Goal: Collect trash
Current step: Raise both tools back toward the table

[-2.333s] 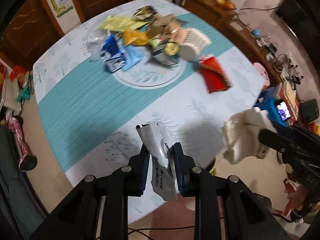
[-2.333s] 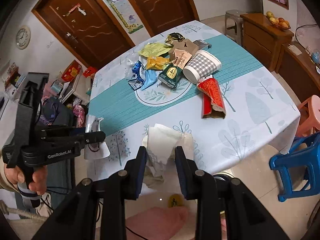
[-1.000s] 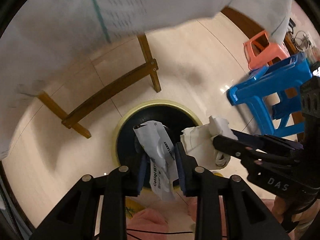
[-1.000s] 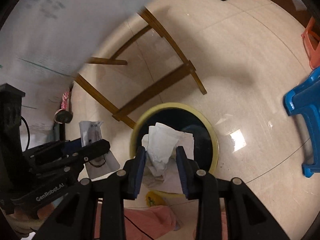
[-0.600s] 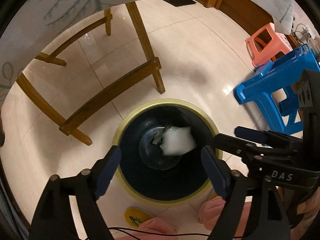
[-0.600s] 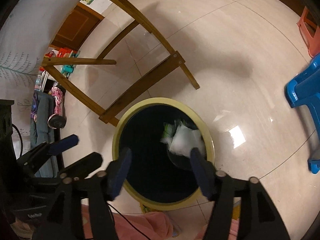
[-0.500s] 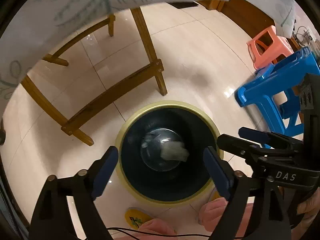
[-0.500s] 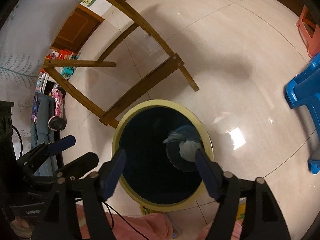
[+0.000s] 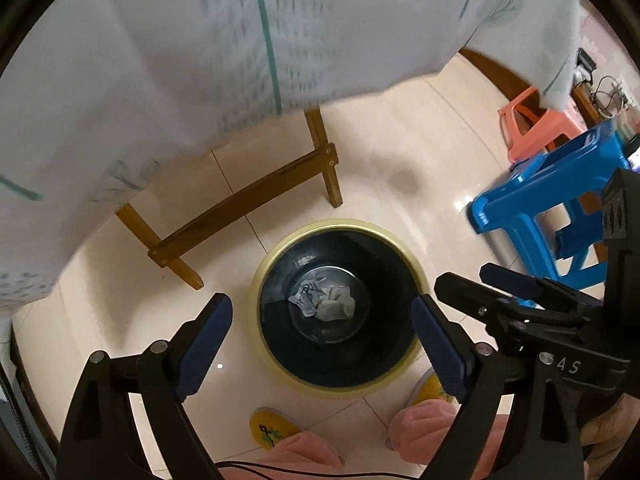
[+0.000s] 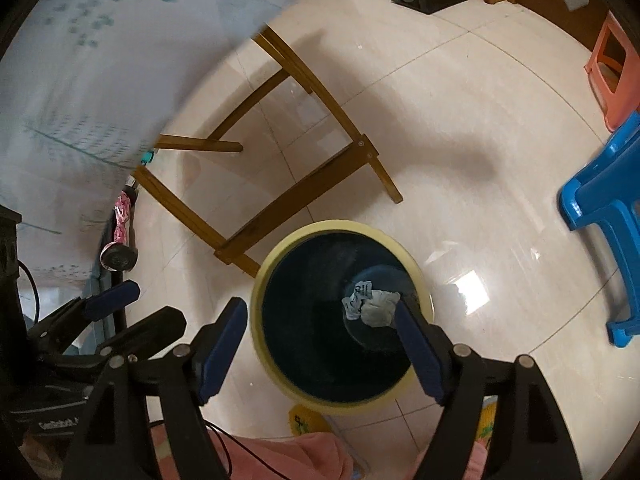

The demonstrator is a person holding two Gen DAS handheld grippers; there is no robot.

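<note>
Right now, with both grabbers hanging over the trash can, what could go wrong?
1. The tablecloth hangs low just past the trash can. A rising left gripper or right gripper could snag it and tug it.
2. The two open grippers sit close side by side, so they might bump.
3. The person's slippers stand right against the can; a step could tip it and spill the wrapper and tissue.
</note>
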